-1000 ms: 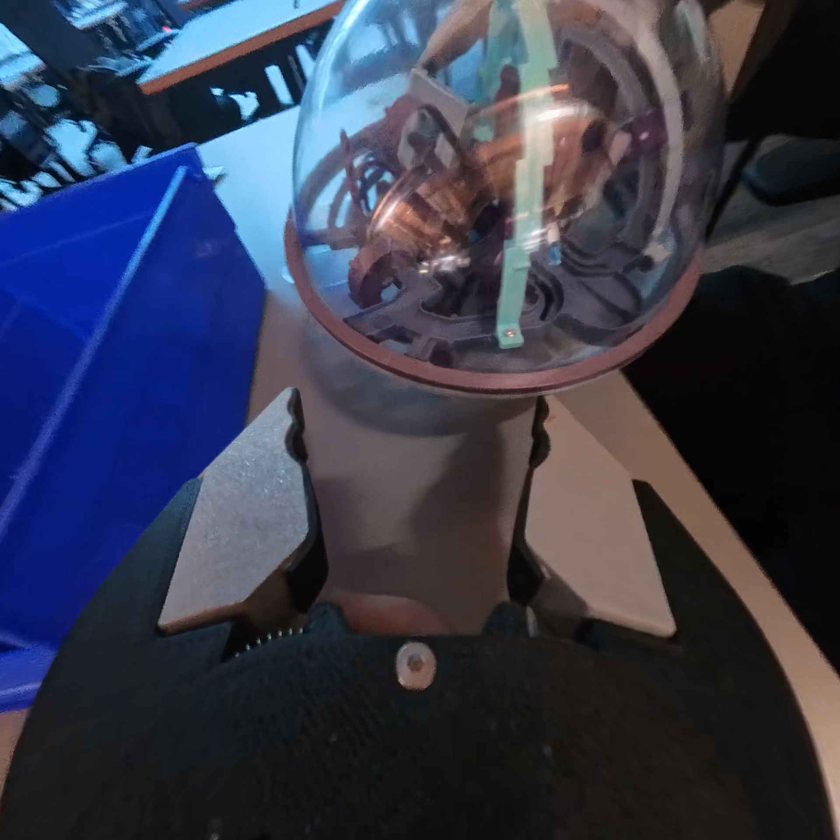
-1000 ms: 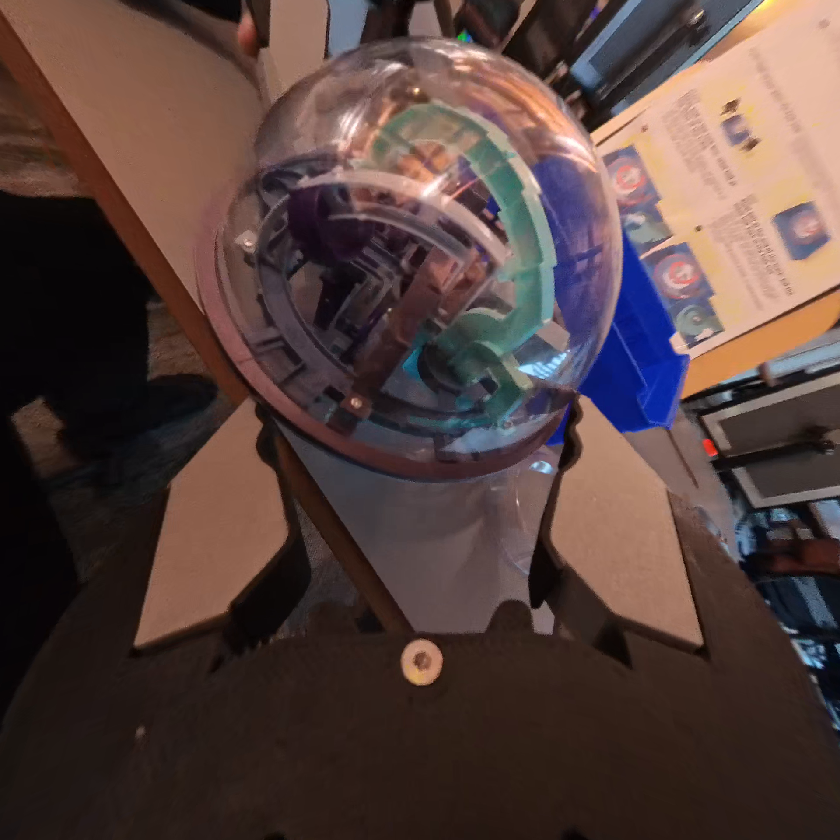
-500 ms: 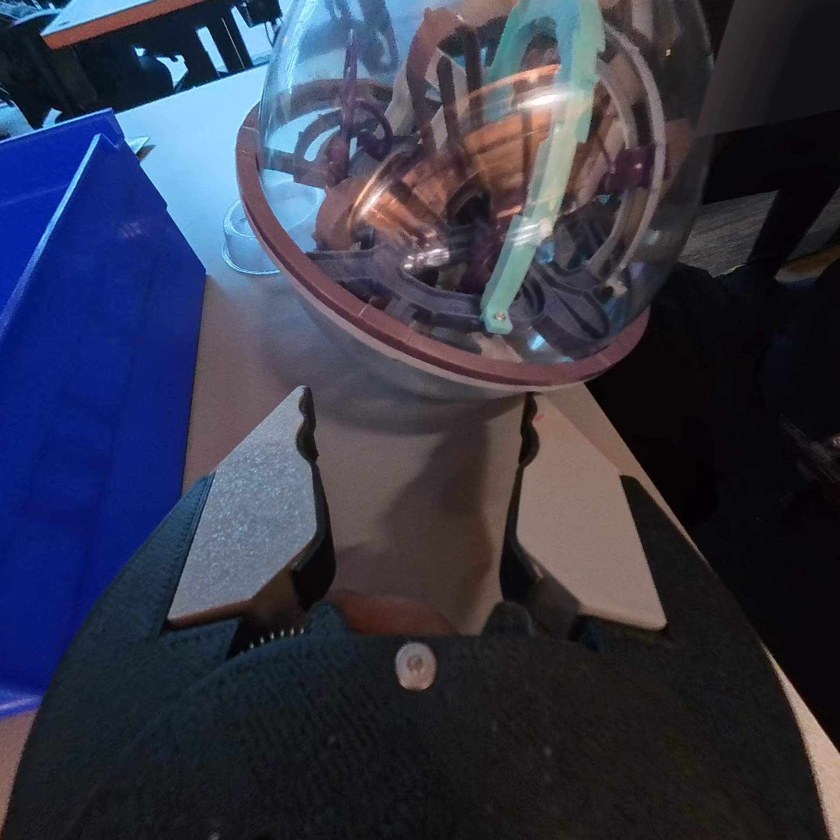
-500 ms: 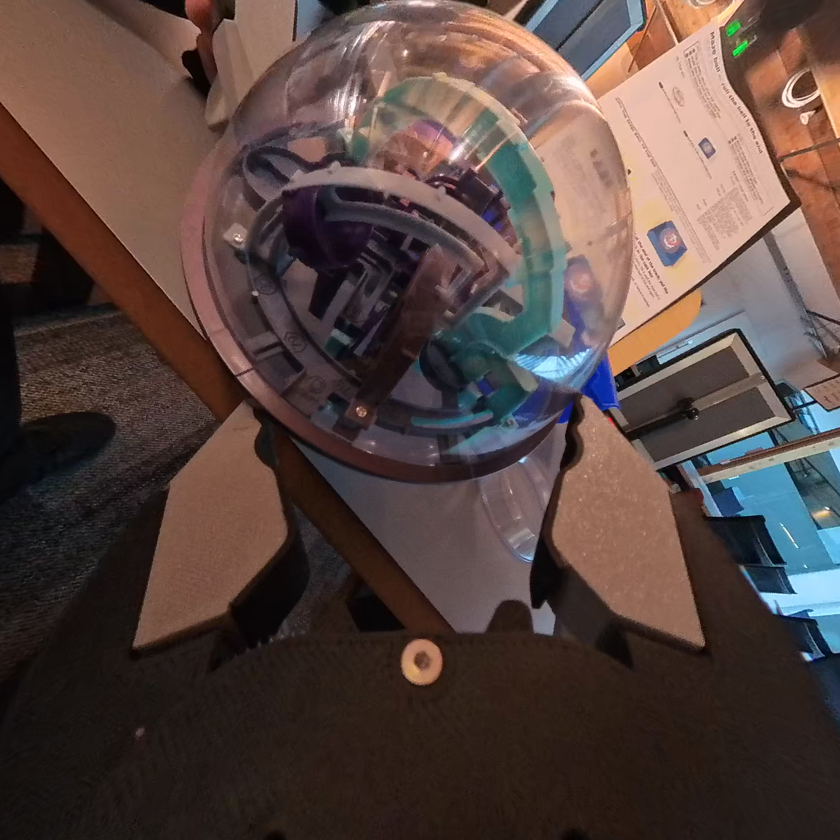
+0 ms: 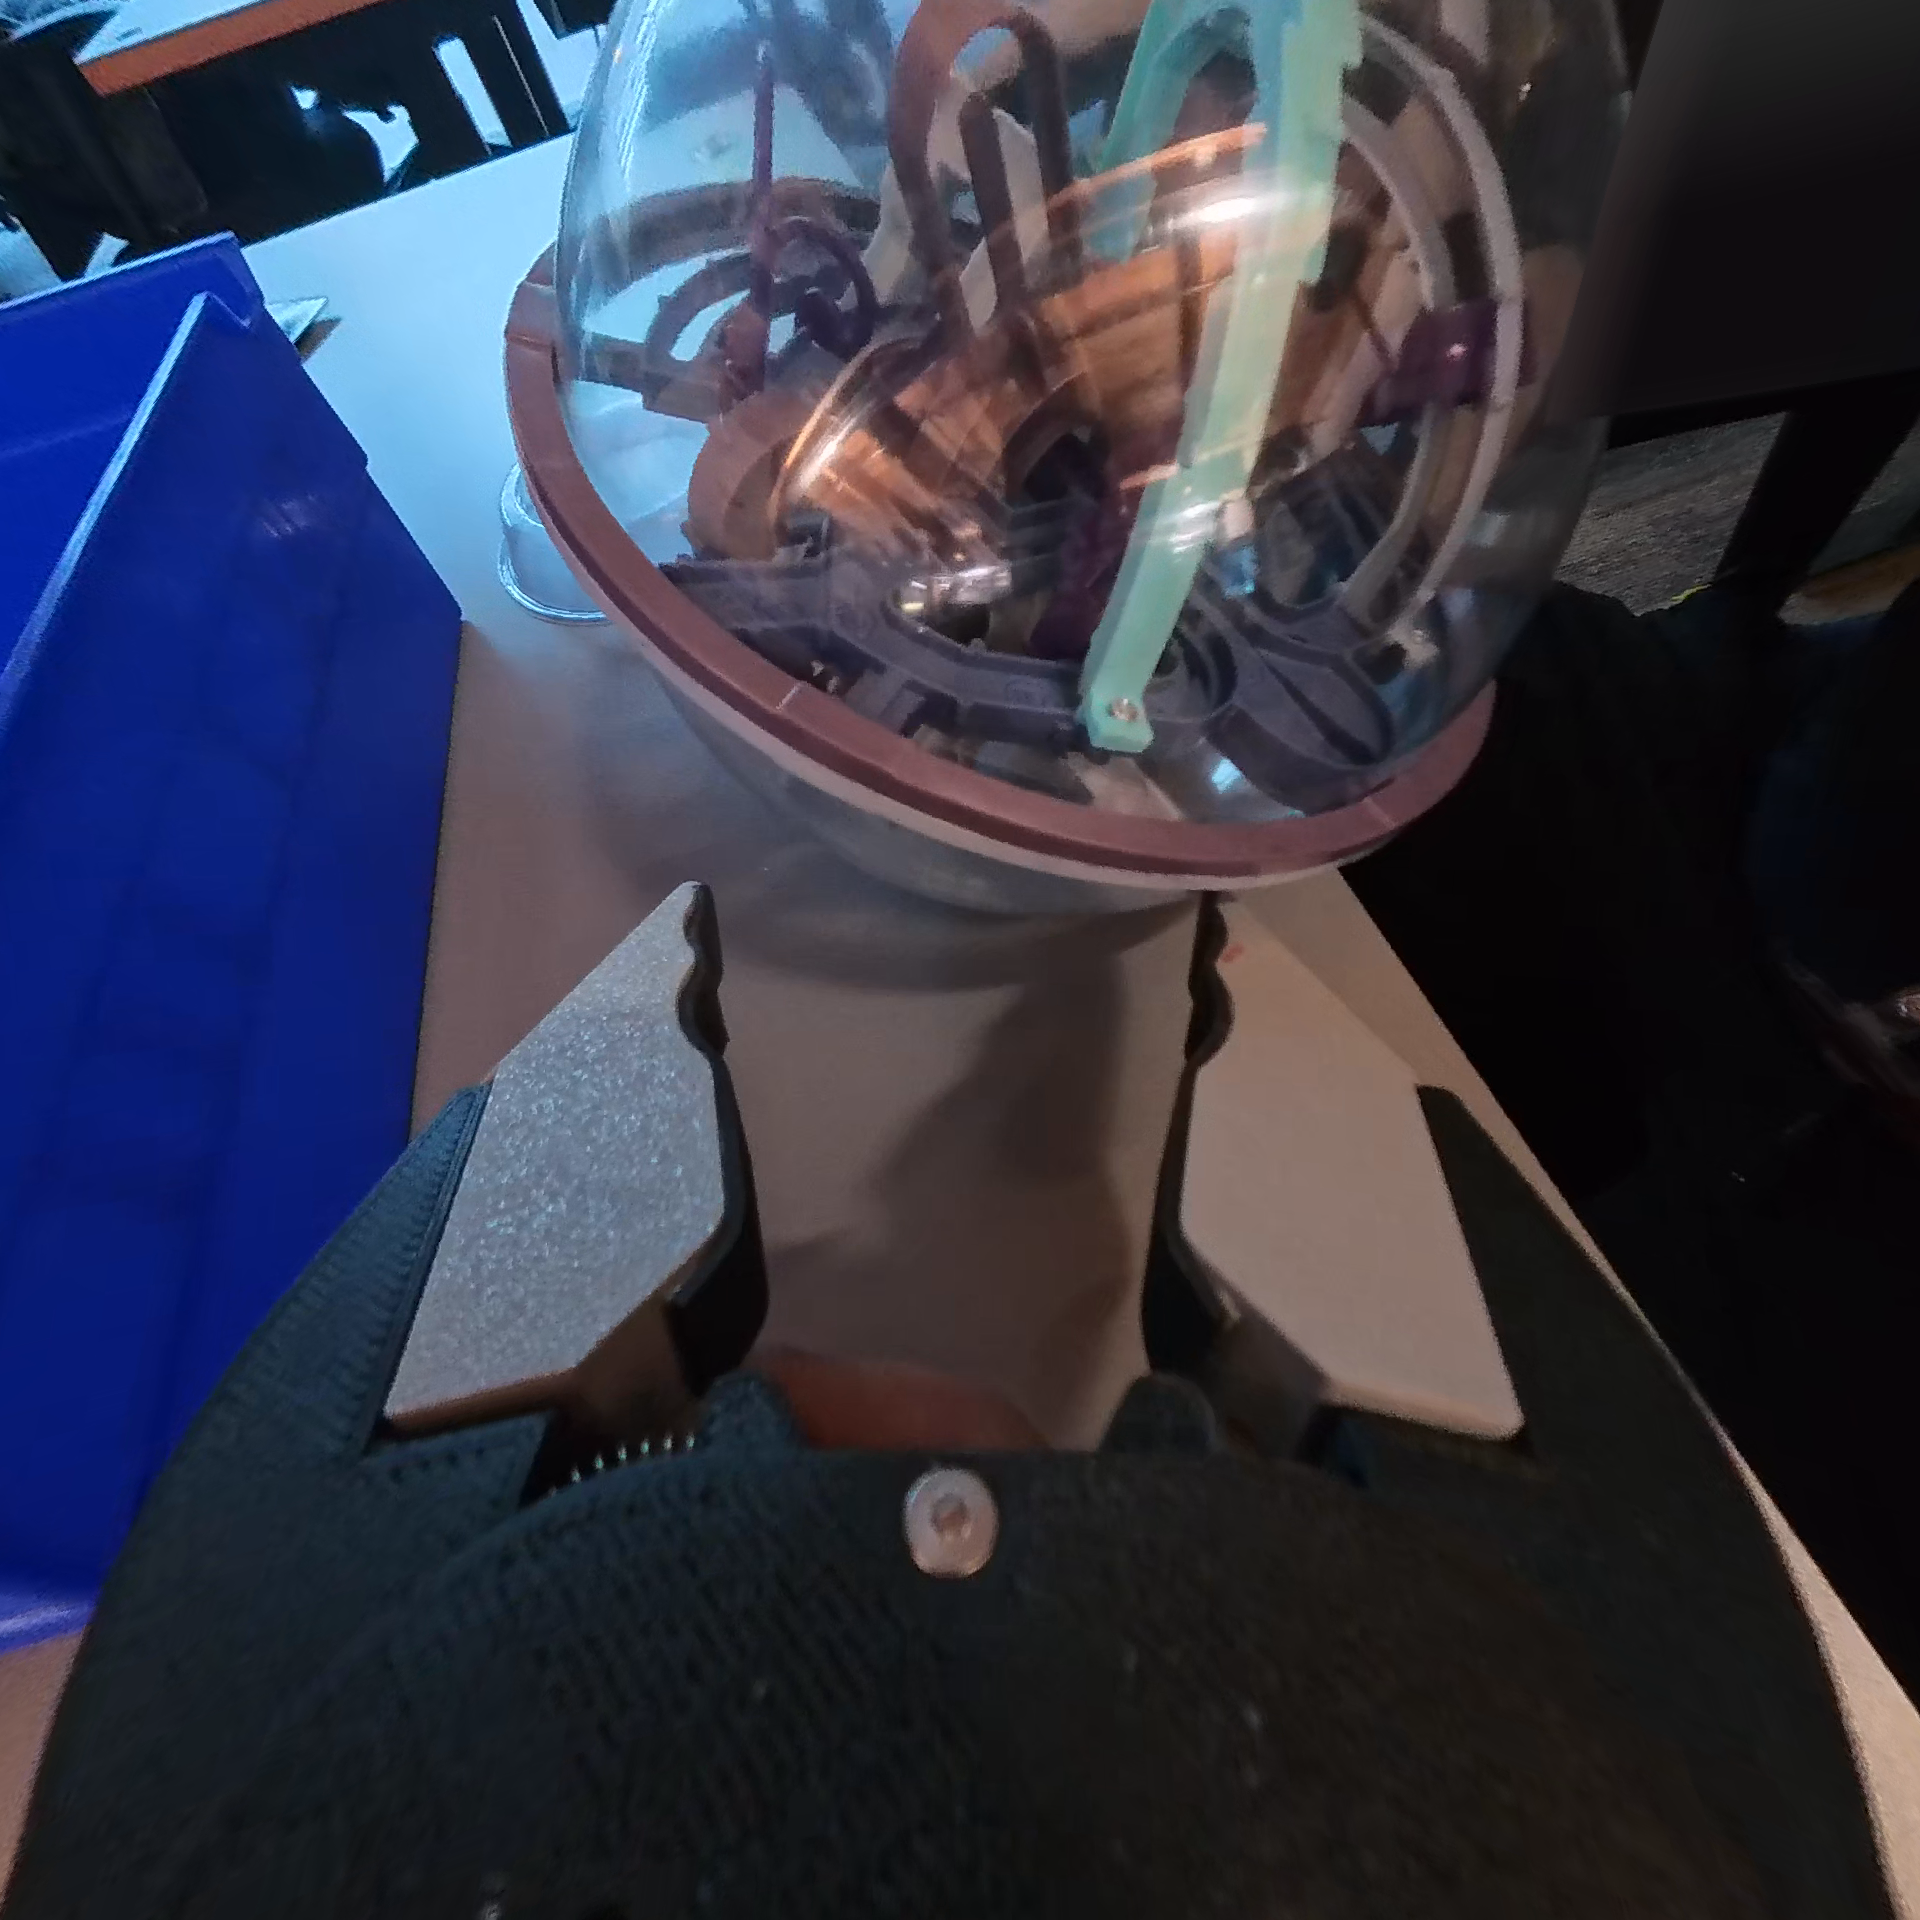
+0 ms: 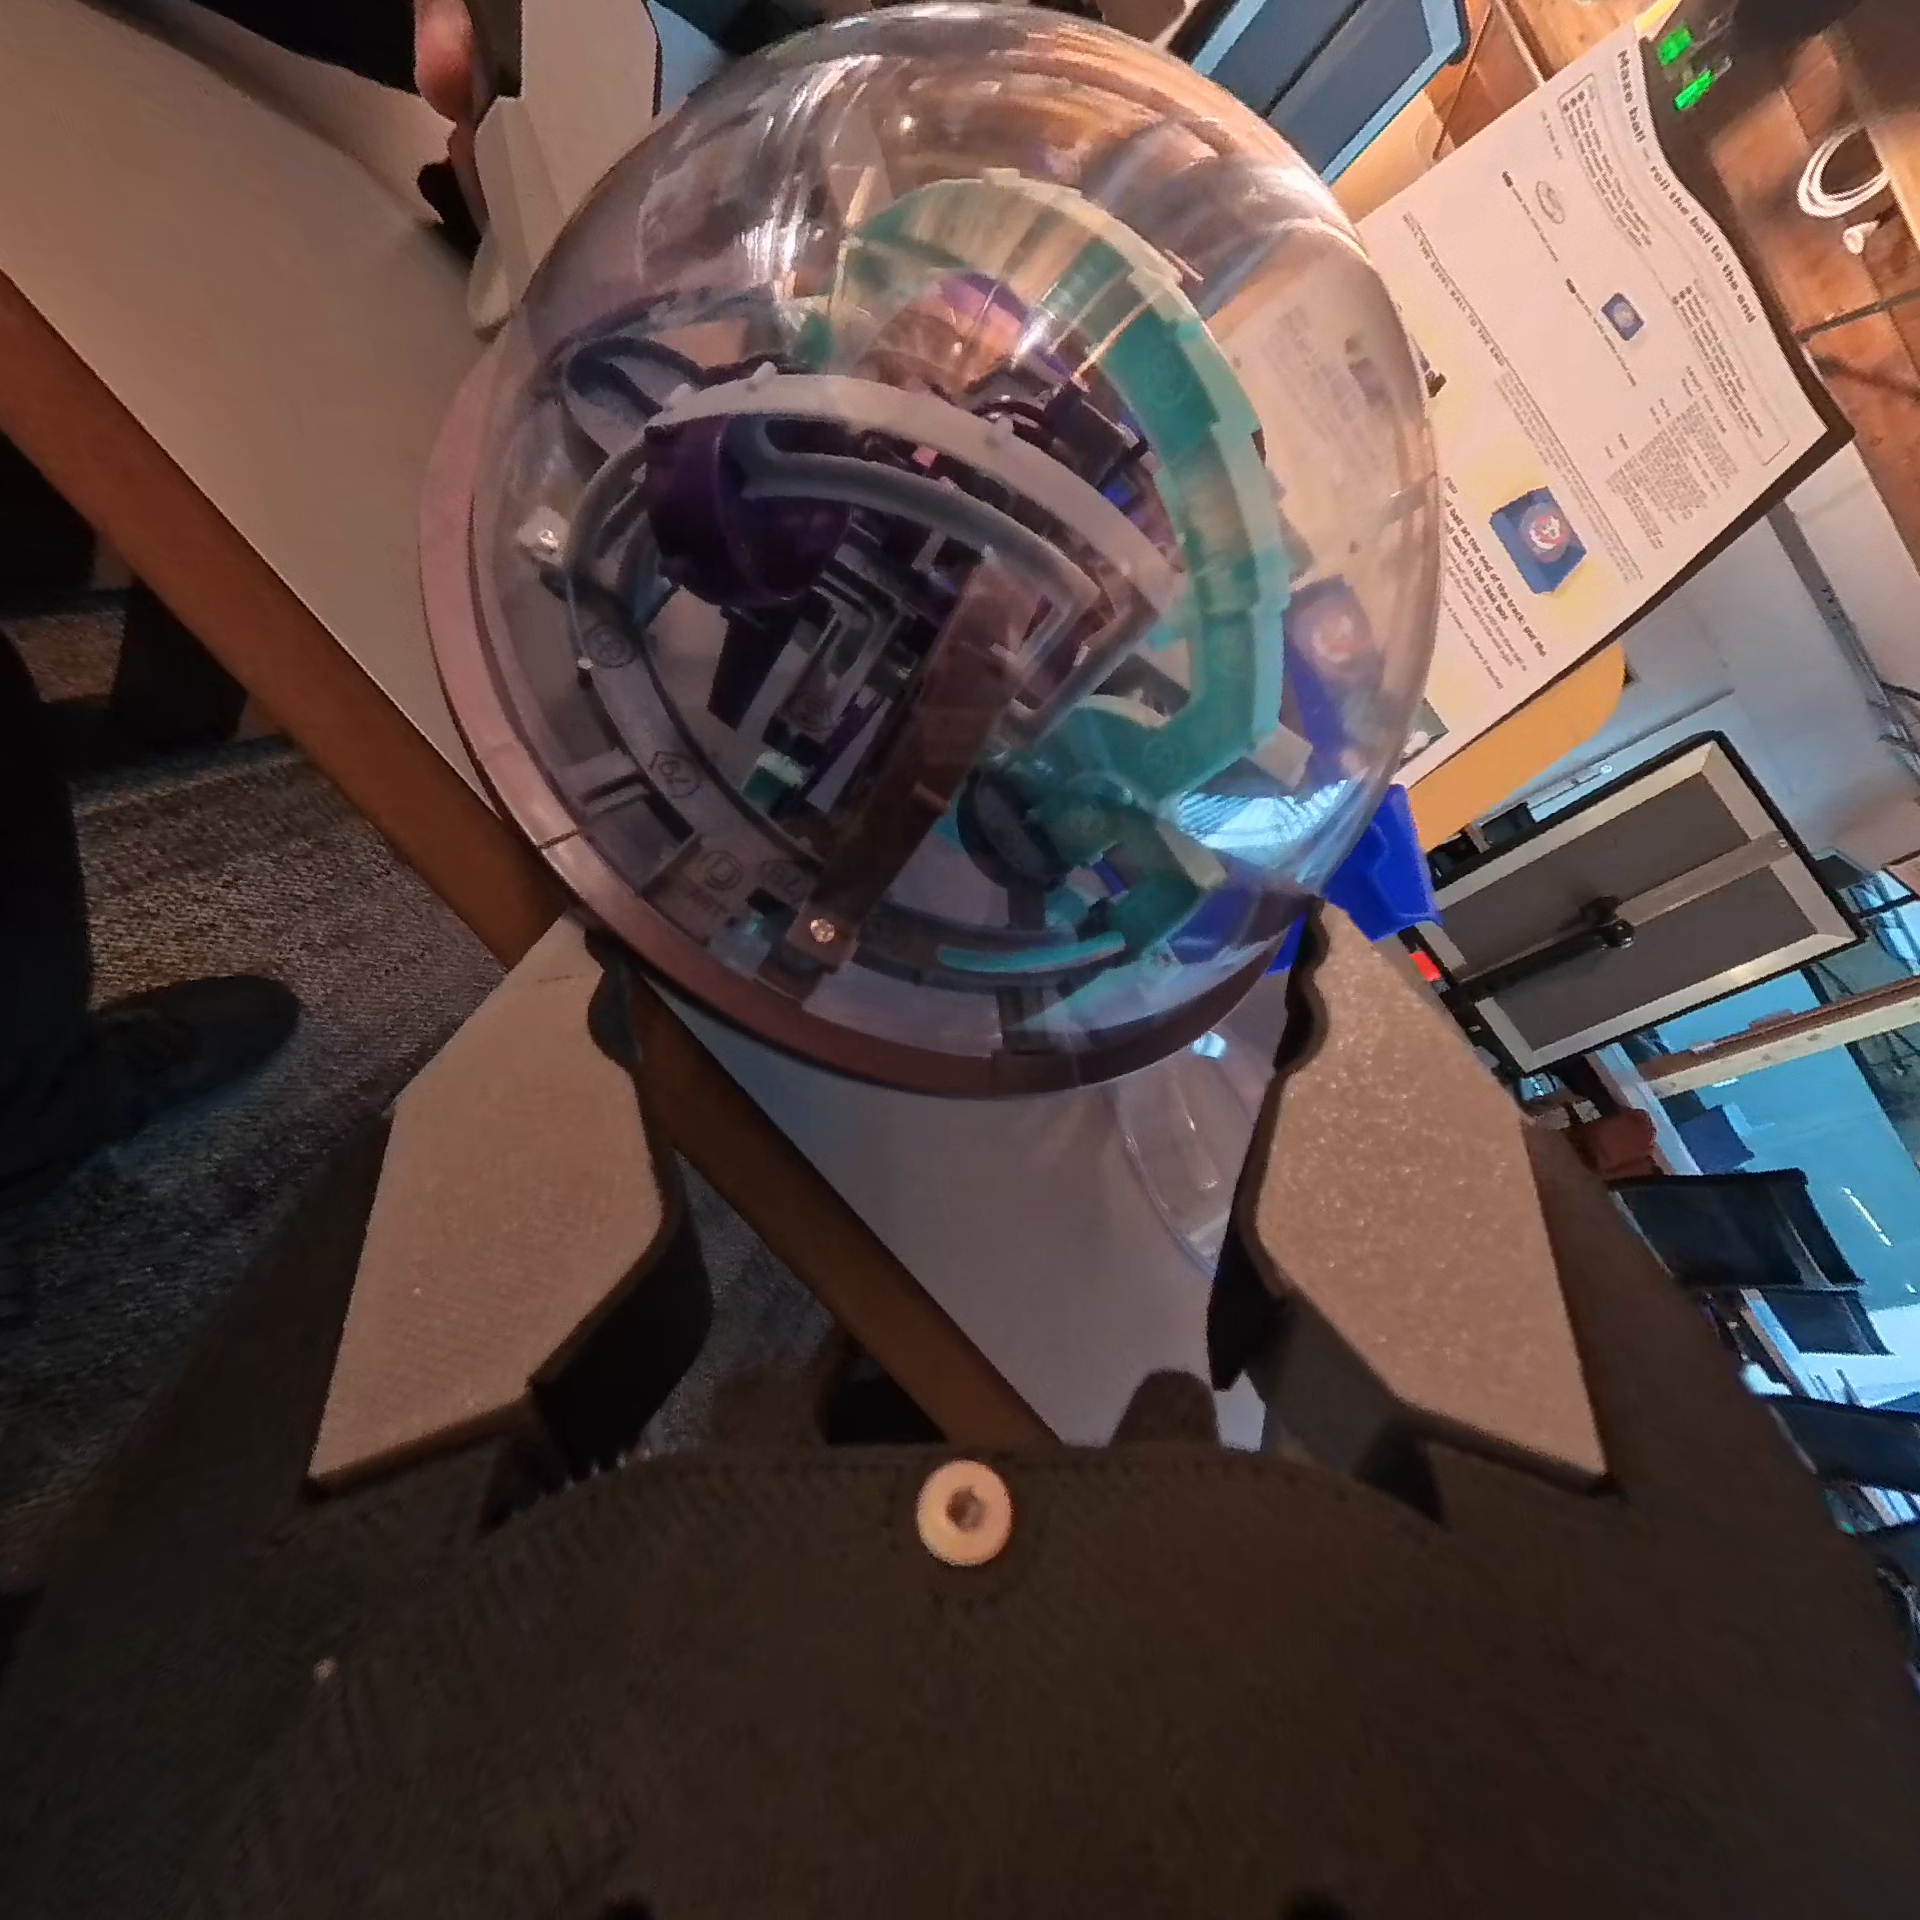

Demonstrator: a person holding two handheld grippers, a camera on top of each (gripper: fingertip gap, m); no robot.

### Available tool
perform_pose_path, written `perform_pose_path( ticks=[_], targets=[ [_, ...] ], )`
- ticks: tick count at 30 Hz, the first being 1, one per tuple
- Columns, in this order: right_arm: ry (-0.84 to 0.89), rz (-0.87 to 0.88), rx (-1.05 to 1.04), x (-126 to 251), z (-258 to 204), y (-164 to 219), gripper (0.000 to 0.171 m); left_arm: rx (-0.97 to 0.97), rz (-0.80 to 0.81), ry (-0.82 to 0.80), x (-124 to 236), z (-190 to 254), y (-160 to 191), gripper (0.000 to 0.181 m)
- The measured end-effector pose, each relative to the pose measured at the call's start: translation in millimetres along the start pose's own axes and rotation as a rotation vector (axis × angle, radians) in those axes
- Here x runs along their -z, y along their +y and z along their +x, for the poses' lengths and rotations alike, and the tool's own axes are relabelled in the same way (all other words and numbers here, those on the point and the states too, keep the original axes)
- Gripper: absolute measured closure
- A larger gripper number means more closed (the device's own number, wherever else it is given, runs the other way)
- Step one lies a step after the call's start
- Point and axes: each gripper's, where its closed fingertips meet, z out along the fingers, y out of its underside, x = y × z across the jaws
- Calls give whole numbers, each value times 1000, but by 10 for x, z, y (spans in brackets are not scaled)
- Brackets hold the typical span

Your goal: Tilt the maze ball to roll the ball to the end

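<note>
The maze ball [image 5: 1039, 436] is a clear sphere with a brown equator ring and brown, green, purple and grey tracks inside. It is held in the air over the table's edge, tilted. My left gripper [image 5: 951, 914] has its fingertips pressed on the ball's lower clear half. My right gripper [image 6: 951, 945] clasps the opposite side of the ball [image 6: 935, 582] at its fingertips, jaws spread wide. A small silver ball [image 5: 935, 594] shows on a dark track near the ring in the left wrist view.
A blue bin [image 5: 156, 831] stands close on the left. A clear ring stand [image 5: 525, 561] sits on the grey table [image 5: 914, 1122] behind the ball; it also shows in the right wrist view [image 6: 1174, 1174]. The table's brown edge [image 6: 312, 675] drops to carpet. A printed sheet [image 6: 1610, 364] is at the back.
The ball has been tilted and turned between the grippers, its brown ring now slanting more. Both views swung round. The left jaws stand slightly narrower than a second ago.
</note>
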Motion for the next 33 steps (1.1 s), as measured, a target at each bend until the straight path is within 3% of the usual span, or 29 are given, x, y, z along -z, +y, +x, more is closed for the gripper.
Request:
perform_pose_path(
  ticks=[20,24,26,33],
  targets=[
    [39,58,-9,8,-31,-19,53,-40,-17,4,-20,47,17,94],
    [46,58,-2,25,-51,-37,53,-40,-19,-7,-15,26,23,86],
    [51,58,-5,44,-62,-56,56,-29,-19,-27,5,-29,37,80],
    [108,114,48,215,-106,-254,77,31,-10,-128,148,-300,117,87]
  ],
)
